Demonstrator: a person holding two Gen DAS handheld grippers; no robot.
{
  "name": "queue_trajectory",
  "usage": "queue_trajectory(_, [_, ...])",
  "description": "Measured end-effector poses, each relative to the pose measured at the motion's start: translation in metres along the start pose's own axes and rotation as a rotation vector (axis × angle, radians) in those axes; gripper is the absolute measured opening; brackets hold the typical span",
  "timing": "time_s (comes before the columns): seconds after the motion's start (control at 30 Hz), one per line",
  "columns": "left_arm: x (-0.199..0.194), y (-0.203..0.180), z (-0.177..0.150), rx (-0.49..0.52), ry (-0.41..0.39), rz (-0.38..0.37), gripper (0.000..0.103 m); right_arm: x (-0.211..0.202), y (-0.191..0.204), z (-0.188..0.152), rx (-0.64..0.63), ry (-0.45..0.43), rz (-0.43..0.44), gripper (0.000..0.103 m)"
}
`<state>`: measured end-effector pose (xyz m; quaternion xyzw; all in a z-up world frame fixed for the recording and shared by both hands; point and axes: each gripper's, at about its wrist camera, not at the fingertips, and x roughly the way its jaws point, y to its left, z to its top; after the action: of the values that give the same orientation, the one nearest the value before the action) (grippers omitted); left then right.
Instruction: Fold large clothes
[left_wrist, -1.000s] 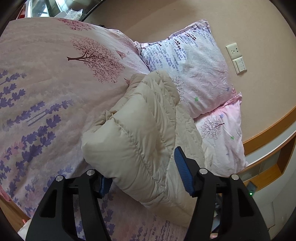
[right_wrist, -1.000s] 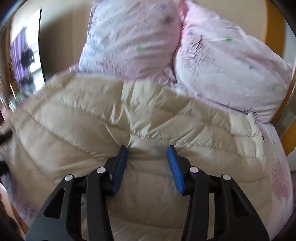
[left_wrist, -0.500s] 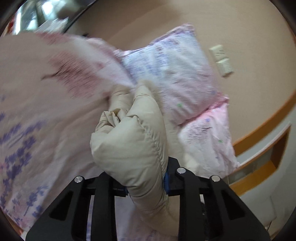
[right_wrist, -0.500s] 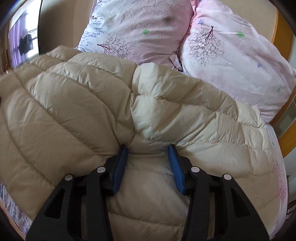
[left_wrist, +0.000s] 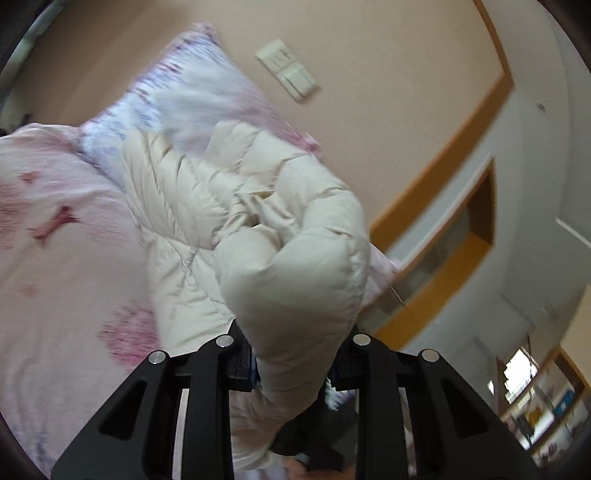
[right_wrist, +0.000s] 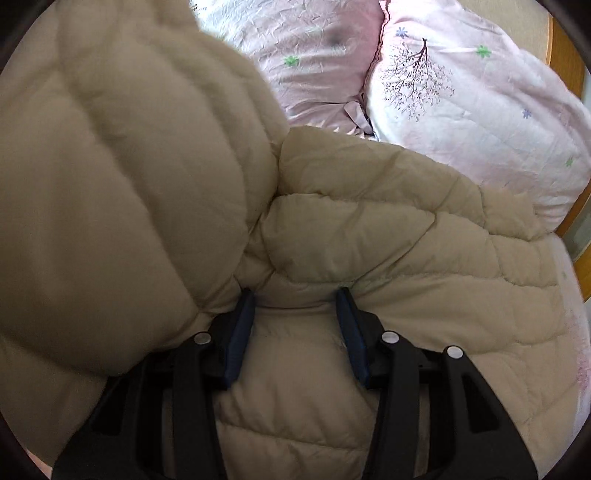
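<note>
**Puffy jacket, one end clamped and raised**

The left gripper (left_wrist: 295, 365) is closed on a thick roll of the cream quilted down jacket (left_wrist: 207, 206), lifting it above the pink floral bedspread (left_wrist: 55, 229). The right gripper (right_wrist: 295, 332) presses into the jacket, fingers (right_wrist: 240, 332) apart around a bulge; a firm hold cannot be confirmed. The jacket looks light, soft, springy and slick; stitched seams or hems should hold better than the puffs. Floral pillows (right_wrist: 461, 103) lie beyond.
</note>
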<state>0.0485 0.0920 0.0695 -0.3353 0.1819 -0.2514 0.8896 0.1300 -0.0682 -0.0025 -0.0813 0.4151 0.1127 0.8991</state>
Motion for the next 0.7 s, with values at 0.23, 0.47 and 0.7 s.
queue_trajectory(0.23, [0.034, -0.018, -0.010, 0.010, 0.091, -0.061, 0.026, -0.003, -0.027, 0.000, 0.091, -0.016, 0.179, 0.051])
queue_trajectory(0.47, [0.062, -0.032, -0.025, 0.065, 0.178, -0.045, 0.026, -0.032, -0.064, -0.012, 0.164, -0.068, 0.297, 0.051])
queue_trajectory(0.7, [0.080, -0.046, -0.040, 0.135, 0.238, -0.017, 0.026, -0.083, -0.126, -0.046, 0.232, -0.152, 0.121, 0.063])
